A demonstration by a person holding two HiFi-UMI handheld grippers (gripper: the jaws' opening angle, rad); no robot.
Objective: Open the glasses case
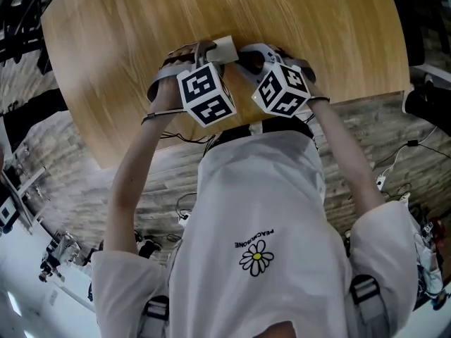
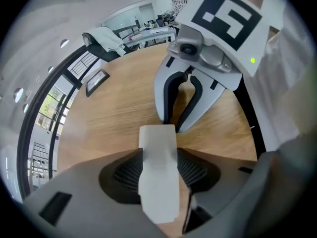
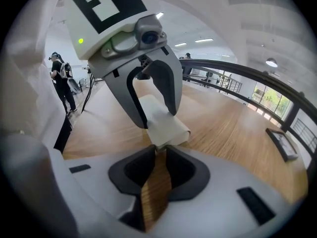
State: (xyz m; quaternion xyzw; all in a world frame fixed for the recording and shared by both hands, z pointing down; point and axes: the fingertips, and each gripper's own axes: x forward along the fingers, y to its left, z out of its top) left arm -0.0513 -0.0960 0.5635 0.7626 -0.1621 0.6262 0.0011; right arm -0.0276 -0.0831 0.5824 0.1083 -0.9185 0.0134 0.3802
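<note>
Glasses case (image 1: pixel 222 48) first: where is it, and who has it?

— By the bench's (image 1: pixel 106 62) near edge, about its middle, clamped between the left gripper's (image 2: pixel 157 167) jaws. The right gripper (image 3: pixel 159 152) has its jaws drawn together, tips at the case's free end (whether they nip the lid, I can't tell).

— Which step, then?

— Getting purchase, I'd judge; it looks closed. Next calls for catching the lid seam and levering up.

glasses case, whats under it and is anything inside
Under the glasses case, held between the left gripper's jaws, is the wooden table; whether they touch is unclear. The case looks closed, so its inside is hidden.
</note>
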